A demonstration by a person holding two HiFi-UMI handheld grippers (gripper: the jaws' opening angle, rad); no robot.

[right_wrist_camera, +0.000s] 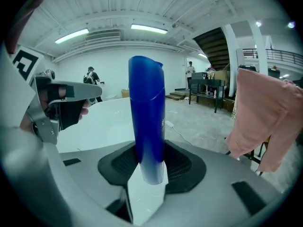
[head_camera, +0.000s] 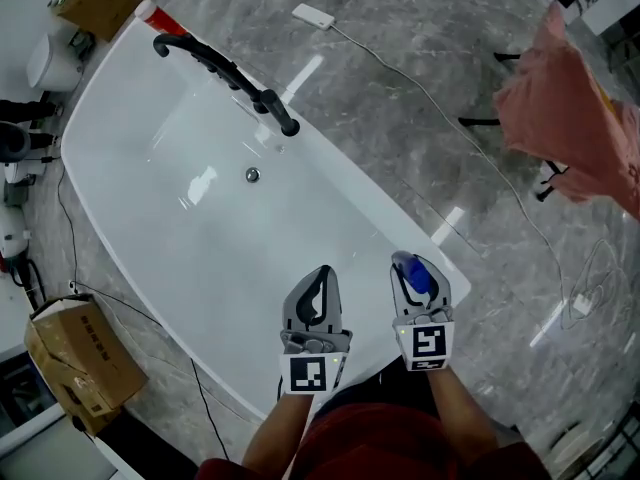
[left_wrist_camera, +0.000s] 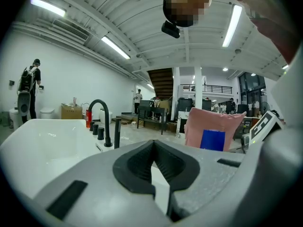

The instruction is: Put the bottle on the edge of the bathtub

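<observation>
A blue bottle [head_camera: 415, 273] stands upright between the jaws of my right gripper [head_camera: 419, 268], which is shut on it over the near right corner of the white bathtub [head_camera: 380, 203]. In the right gripper view the bottle [right_wrist_camera: 147, 112] rises from the pads of that gripper [right_wrist_camera: 149, 152], its pale lower end down in the gap. My left gripper [head_camera: 321, 273] hangs beside it over the tub's near end, shut with nothing in it. In the left gripper view its jaws [left_wrist_camera: 152, 144] meet at the tips.
A black faucet set [head_camera: 225, 68] runs along the tub's far right rim, with the drain [head_camera: 252, 175] in the basin. A pink cloth on a rack [head_camera: 575, 118] stands to the right. Cardboard boxes [head_camera: 80, 363] sit left of the tub. Cables and a power strip [head_camera: 314, 16] lie on the grey floor.
</observation>
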